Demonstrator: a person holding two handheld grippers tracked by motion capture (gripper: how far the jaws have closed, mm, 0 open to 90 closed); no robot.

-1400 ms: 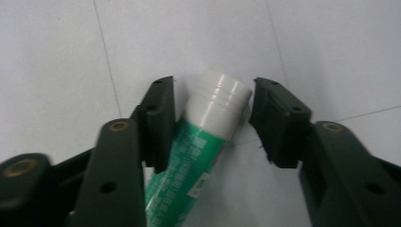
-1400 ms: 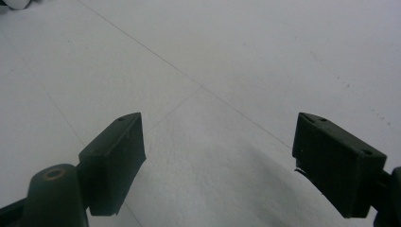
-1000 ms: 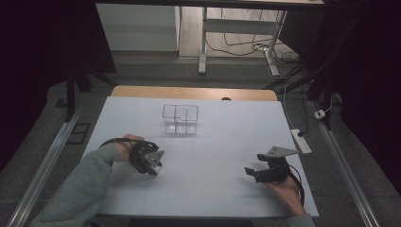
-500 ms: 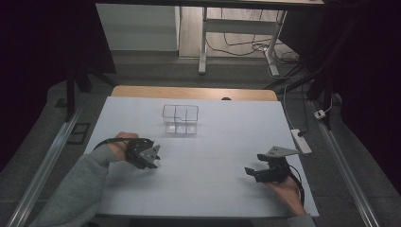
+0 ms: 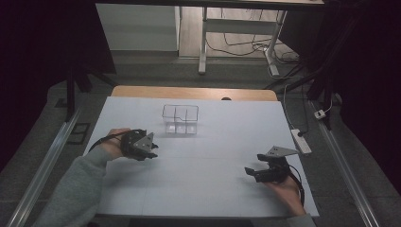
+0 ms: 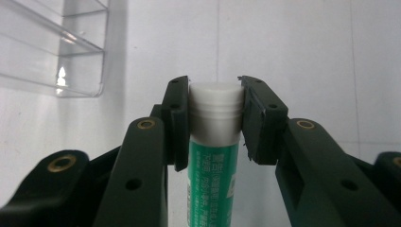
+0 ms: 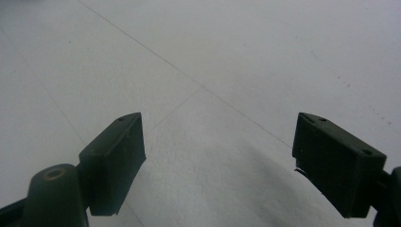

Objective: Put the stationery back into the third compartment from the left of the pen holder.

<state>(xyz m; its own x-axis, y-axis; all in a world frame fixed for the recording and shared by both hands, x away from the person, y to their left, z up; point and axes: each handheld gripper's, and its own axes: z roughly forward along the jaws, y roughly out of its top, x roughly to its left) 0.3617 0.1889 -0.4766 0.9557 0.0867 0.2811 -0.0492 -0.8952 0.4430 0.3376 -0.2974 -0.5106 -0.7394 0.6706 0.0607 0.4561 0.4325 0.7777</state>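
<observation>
My left gripper [image 6: 215,101] is shut on a glue stick [image 6: 213,142] with a white cap and a green label; the jaws clamp the cap from both sides. In the high view the left gripper [image 5: 152,147] sits at the table's left, just below and left of a clear plastic organiser [image 5: 180,119] with small compartments. A corner of that clear organiser [image 6: 52,47] shows at the upper left of the left gripper view. My right gripper [image 5: 249,171] rests low at the table's right with its jaws wide apart. Only white table lies between the right gripper [image 7: 217,156] pads.
A white sheet [image 5: 213,142] covers the table, with a wooden edge [image 5: 189,92] at the far side. A power strip [image 5: 302,141] lies off the right edge. Table legs and cables stand on the floor beyond.
My left gripper has moved up and to the right, toward the clear organiser, carrying the glue stick. The right gripper has stayed in place.
</observation>
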